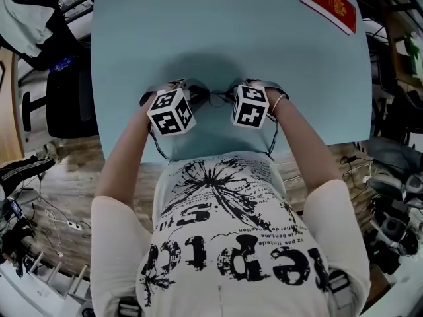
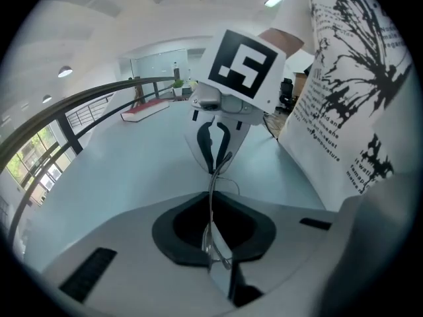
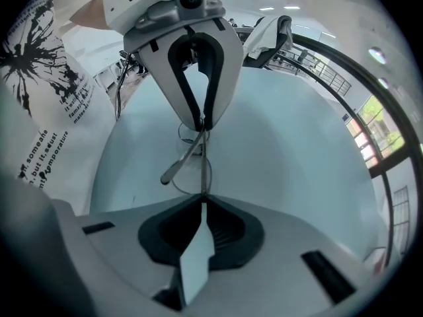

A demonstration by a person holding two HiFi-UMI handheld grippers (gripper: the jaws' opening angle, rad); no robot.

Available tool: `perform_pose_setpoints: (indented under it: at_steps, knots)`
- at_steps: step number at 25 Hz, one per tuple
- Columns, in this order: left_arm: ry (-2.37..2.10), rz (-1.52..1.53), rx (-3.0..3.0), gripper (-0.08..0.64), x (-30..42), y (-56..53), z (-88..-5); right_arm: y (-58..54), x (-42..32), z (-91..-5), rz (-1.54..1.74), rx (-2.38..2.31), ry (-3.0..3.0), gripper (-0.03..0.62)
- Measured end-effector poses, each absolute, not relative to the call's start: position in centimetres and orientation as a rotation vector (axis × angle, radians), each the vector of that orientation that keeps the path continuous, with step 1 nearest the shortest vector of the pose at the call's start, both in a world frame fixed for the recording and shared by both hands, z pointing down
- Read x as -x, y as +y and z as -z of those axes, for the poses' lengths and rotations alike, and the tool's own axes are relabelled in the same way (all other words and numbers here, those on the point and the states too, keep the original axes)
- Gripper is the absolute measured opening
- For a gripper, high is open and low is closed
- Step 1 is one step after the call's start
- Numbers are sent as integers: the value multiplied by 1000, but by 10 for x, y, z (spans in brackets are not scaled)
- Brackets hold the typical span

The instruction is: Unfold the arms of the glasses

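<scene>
The glasses [image 1: 213, 98] are between the two grippers at the near edge of the teal table [image 1: 231, 38]; whether they rest on it I cannot tell. In the head view their long axis runs from 9 to 3 o'clock. The left gripper [image 2: 215, 246] has its jaws closed on one end of the frame, at a lens, and the right gripper [image 3: 200, 197] has its jaws pressed together on the other end. In the right gripper view one folded arm [image 3: 177, 165] slants toward 8 o'clock, and its rounded tip is free. Its hinge seems to be at the left gripper's side, so I judge the right gripper is nearer to the tip that must swing out
</scene>
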State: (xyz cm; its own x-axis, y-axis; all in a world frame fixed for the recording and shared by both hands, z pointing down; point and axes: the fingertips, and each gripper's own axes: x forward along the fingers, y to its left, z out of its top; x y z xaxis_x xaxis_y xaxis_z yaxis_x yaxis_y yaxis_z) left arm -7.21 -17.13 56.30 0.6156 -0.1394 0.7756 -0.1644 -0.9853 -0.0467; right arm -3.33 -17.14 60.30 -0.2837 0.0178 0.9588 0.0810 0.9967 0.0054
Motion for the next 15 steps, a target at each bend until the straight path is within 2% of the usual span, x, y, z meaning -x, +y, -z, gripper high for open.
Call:
perform_pose_setpoints:
  at_steps: [15]
  knots:
    - [-445,-1249,-2810,25,105,-163,-537,-170,19,-604,74,30,-1857,35]
